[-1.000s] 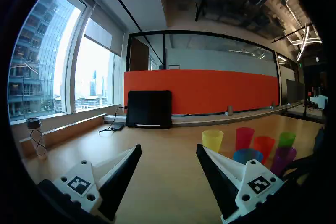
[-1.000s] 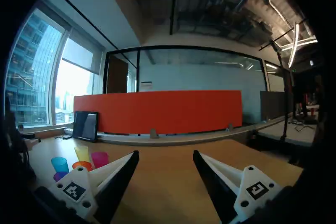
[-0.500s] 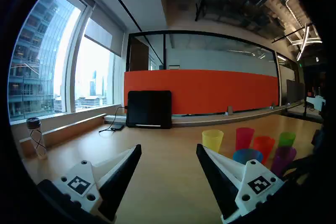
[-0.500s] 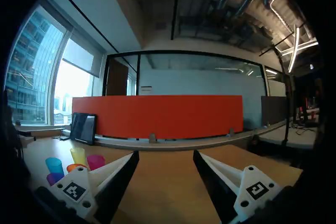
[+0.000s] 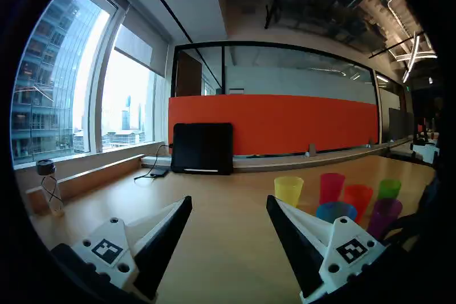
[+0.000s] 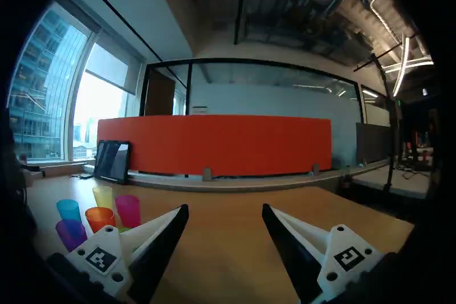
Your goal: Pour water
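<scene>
Left gripper (image 5: 228, 199) is held wide open, nothing gripped; right gripper (image 6: 225, 208) likewise. Cups (image 5: 358, 195) are clustered on the table (image 5: 228, 258), just ahead-right of the left gripper and ahead-left of the right. Judged light, thin-walled, slippery, easily crushed or tipped: a gentle mid-wall grip is advised. A bottle (image 5: 49, 187) is seen far left.

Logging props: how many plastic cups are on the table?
6 on the table: yellow cup, pink cup, orange cup, green cup, blue cup, purple cup. More may hide behind the left tool.
</scene>
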Tool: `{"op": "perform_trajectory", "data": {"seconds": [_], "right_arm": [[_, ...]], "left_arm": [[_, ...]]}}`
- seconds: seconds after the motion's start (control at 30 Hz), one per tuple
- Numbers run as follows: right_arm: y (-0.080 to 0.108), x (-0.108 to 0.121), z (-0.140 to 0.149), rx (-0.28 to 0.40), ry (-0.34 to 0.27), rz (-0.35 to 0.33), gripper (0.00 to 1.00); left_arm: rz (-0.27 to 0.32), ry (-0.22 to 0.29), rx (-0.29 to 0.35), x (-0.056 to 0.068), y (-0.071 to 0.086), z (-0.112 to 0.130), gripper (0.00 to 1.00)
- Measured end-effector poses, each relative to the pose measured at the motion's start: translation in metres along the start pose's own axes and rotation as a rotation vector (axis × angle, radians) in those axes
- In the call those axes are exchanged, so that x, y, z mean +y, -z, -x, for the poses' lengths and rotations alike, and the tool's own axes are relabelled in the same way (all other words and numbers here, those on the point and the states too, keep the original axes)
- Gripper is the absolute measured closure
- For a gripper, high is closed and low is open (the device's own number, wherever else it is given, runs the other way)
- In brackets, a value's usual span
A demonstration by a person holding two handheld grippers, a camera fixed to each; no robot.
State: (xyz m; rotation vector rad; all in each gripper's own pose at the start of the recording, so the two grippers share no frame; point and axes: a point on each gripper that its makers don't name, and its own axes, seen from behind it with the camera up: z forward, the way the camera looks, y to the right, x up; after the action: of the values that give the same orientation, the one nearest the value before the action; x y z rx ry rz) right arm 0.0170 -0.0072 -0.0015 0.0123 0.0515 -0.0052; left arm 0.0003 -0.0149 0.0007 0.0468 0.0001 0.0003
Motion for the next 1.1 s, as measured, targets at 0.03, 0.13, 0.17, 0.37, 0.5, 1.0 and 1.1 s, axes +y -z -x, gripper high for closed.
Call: {"op": "perform_trajectory", "data": {"seconds": [0.03, 0.13, 0.17, 0.37, 0.5, 1.0, 1.1], "right_arm": [[0.000, 0.000, 0.001, -0.004, -0.002, -0.001, 0.00], [0.000, 0.000, 0.006, -0.015, -0.003, -0.001, 0.00], [-0.001, 0.000, 0.007, -0.019, -0.002, -0.001, 0.00], [-0.001, 0.001, 0.013, -0.031, -0.004, 0.001, 0.00], [-0.002, 0.002, 0.017, -0.042, -0.005, 0.006, 0.00], [-0.002, 0.006, 0.019, -0.049, -0.005, 0.013, 0.00], [-0.001, 0.005, 0.019, -0.050, -0.005, 0.010, 0.00]], "left_arm": [[0.000, 0.000, 0.000, 0.000, 0.000, 0.000, 0.03], [0.000, 0.000, 0.000, 0.000, 0.000, 0.000, 0.03], [0.000, 0.000, 0.000, 0.000, 0.000, 0.000, 0.03], [0.000, 0.000, 0.000, 0.000, 0.000, 0.000, 0.03], [0.000, 0.000, 0.000, 0.000, 0.000, 0.000, 0.03], [0.000, 0.000, 0.000, 0.000, 0.000, 0.000, 0.03], [0.000, 0.000, 0.000, 0.000, 0.000, 0.000, 0.03]]}}
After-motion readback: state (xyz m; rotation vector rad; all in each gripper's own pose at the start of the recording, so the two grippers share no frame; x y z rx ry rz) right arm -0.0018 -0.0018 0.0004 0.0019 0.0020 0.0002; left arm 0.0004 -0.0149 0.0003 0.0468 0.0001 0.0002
